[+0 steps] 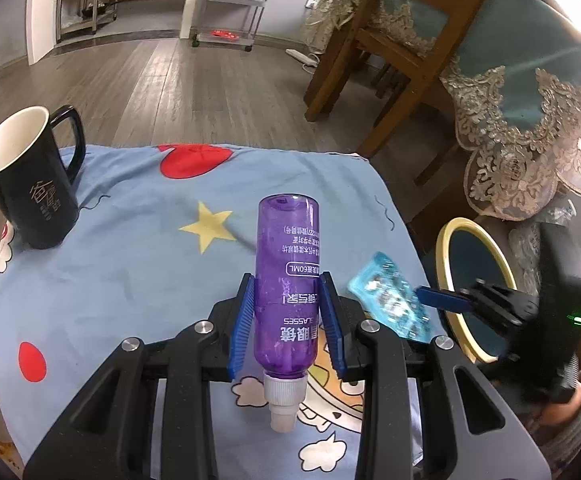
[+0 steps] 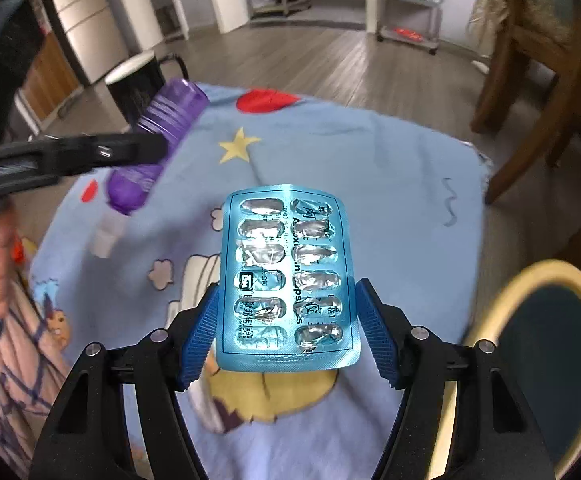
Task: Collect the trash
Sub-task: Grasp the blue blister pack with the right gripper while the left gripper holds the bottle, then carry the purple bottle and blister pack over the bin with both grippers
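Note:
A purple spray bottle (image 1: 286, 232) with a white nozzle pointing back at the camera is clamped between the blue pads of my left gripper (image 1: 287, 280), above the cartoon-print blue cloth (image 1: 130, 260). My right gripper (image 2: 287, 286) is shut on a blue blister pack (image 2: 286, 276) of emptied pill pockets, its pads against both long edges. The pack (image 1: 390, 300) hangs in the air just right of the bottle. In the right wrist view the bottle (image 2: 170, 112) sits at the upper left.
A black mug (image 1: 30, 184) with a white inside stands at the cloth's far left corner. A round yellow-rimmed bin (image 1: 446, 240) with a dark inside sits off the table's right edge. A wooden chair (image 1: 390, 40) and a lace-trimmed table stand beyond.

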`<state>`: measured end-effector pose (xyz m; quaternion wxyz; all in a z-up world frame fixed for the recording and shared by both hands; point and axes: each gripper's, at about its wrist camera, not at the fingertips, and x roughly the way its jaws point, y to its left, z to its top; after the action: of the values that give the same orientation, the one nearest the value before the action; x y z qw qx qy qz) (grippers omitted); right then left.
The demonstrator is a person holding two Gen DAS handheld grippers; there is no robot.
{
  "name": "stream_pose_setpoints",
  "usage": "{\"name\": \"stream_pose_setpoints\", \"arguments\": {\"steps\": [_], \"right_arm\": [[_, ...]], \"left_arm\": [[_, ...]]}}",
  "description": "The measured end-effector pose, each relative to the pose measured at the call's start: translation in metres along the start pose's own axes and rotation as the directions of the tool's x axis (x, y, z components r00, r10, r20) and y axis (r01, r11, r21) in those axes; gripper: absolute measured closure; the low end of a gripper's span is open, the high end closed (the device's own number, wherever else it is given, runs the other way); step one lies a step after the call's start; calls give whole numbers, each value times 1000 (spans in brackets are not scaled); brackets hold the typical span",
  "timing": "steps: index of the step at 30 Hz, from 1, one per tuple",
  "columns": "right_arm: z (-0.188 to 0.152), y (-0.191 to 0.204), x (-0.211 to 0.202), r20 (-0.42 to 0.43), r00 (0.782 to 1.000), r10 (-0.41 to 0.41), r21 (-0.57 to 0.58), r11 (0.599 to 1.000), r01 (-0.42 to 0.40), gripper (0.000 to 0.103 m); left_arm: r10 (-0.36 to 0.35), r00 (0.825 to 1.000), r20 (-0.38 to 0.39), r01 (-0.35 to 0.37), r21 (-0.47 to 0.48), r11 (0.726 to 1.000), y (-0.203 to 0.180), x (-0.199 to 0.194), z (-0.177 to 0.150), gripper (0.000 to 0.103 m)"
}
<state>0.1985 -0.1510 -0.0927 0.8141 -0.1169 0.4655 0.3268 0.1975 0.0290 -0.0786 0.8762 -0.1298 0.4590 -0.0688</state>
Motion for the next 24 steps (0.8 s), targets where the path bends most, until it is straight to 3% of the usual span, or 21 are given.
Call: {"name": "stream_pose_setpoints", "arguments": {"steps": [7, 13, 24], "right_arm": [[-31, 0, -60, 103, 993, -52, 103, 994, 42, 35], [-61, -13, -105, 192, 975, -111, 236, 970, 64, 35], [-103, -48, -159, 279, 911, -305, 445, 881, 159, 34]], "left_arm": [[-19, 1000, 0, 19, 20, 1000, -20, -1, -1, 71], [-73, 997, -19, 74, 51, 996, -49, 1, -6, 71], [-193, 979, -59, 199, 121, 972, -115, 11, -14, 71]]}}
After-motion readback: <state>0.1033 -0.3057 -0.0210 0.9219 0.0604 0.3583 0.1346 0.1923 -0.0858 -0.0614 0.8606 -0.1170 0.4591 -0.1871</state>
